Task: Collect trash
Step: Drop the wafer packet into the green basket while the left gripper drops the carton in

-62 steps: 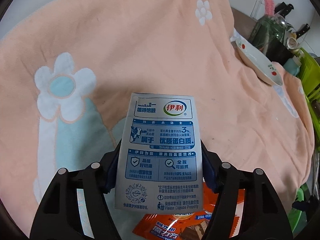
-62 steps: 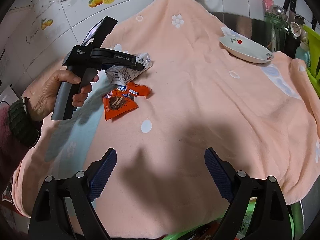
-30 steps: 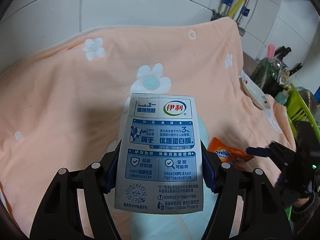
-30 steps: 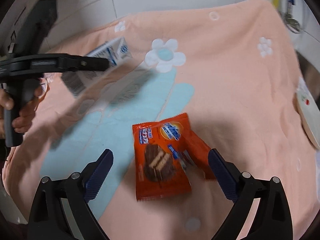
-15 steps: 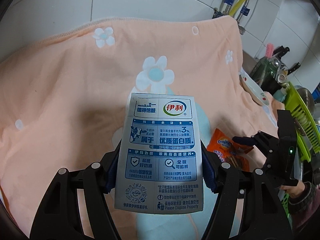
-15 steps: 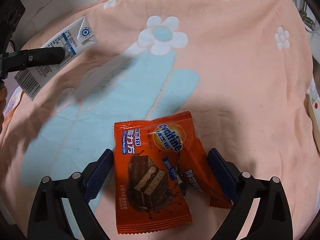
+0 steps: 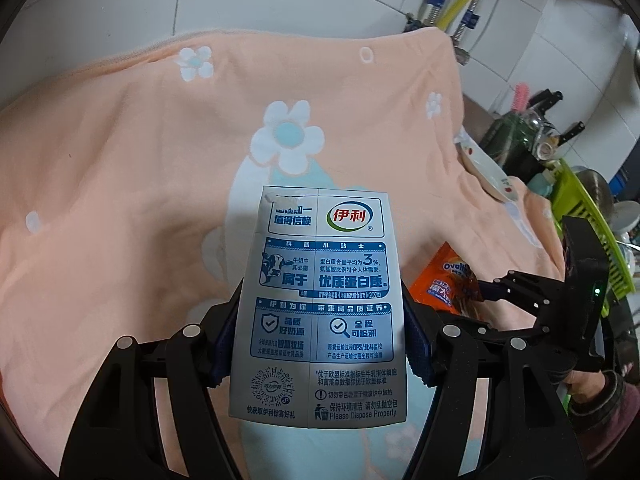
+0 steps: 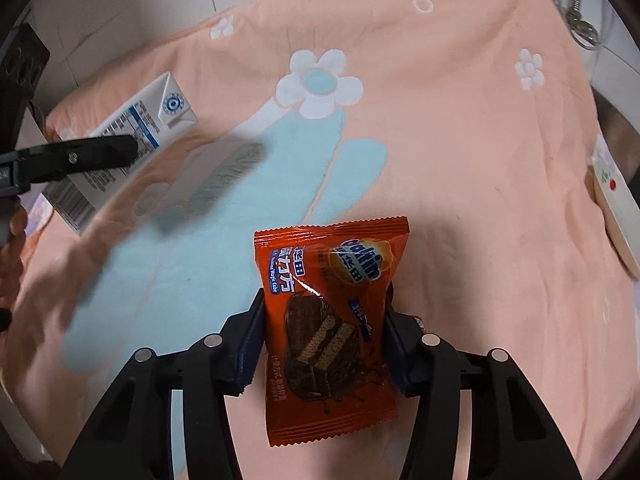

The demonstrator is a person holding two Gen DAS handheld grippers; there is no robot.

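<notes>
The orange snack wrapper (image 8: 328, 332) is being clamped across its middle by the right gripper (image 8: 325, 340), whose jaws have just been closing, over the peach towel (image 8: 460, 160). It is judged light, crinkly and slippery. The stiffer milk carton (image 7: 320, 304) is being held in the left gripper (image 7: 320, 340).

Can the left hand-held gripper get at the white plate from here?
Probably not: the left hand-held gripper is full, clamped on the milk carton, and the plate sits far across the towel.
</notes>
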